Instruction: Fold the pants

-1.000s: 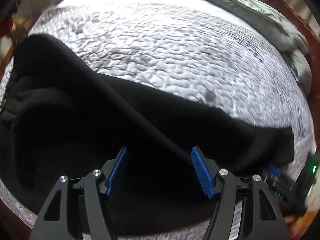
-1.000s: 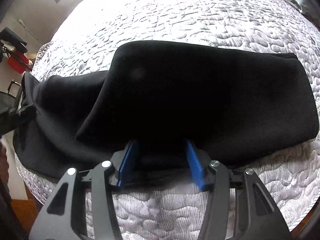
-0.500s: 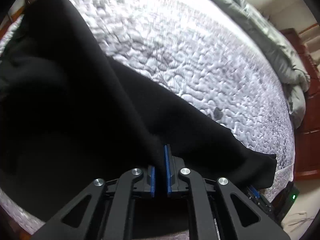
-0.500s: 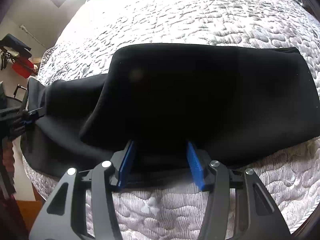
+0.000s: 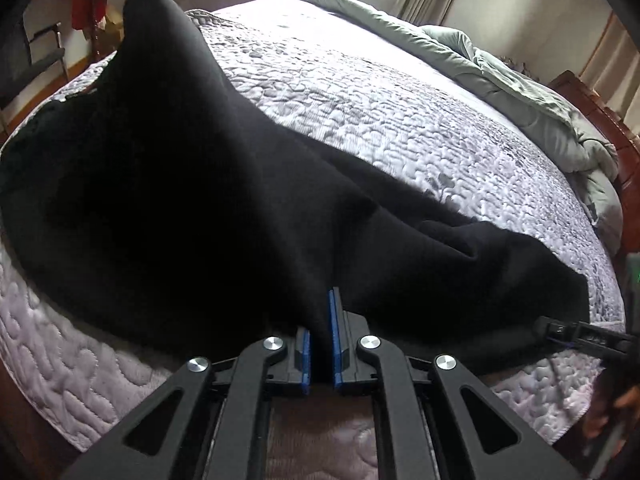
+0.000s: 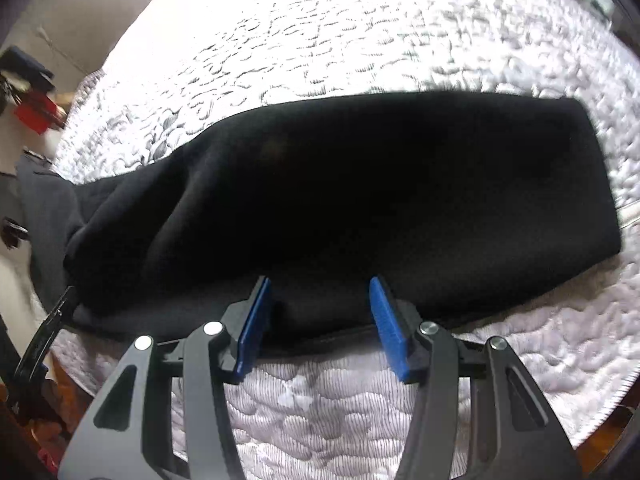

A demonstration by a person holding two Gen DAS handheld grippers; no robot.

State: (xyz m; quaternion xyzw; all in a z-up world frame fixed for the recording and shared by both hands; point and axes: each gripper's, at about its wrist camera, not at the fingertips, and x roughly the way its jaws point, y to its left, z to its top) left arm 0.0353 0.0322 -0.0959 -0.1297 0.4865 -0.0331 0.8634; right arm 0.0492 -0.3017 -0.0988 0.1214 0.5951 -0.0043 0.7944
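Observation:
Black pants [image 5: 200, 200] lie across the near side of a quilted white bed [image 5: 400, 120]. My left gripper [image 5: 319, 312] is shut on a raised fold of the pants, and the cloth runs up from its blue pads as a ridge toward the far left. In the right wrist view the pants [image 6: 380, 180] lie in a long folded band. My right gripper [image 6: 320, 288] stands open over their near edge, with flat cloth between its blue pads [image 6: 386, 320]. The right gripper [image 5: 568, 330] also shows at the pants' right end in the left wrist view.
A grey duvet [image 5: 520, 80] is bunched along the bed's far right side by a wooden frame [image 5: 580, 92]. A chair [image 5: 44, 60] and red things [image 6: 34, 112] stand off the left side. The bed's near edge [image 6: 320, 400] is just below my grippers.
My left gripper closed on a fold of the pants and carried it across, pulling the cloth into a ridge. The right gripper stayed where it was, jaws unchanged.

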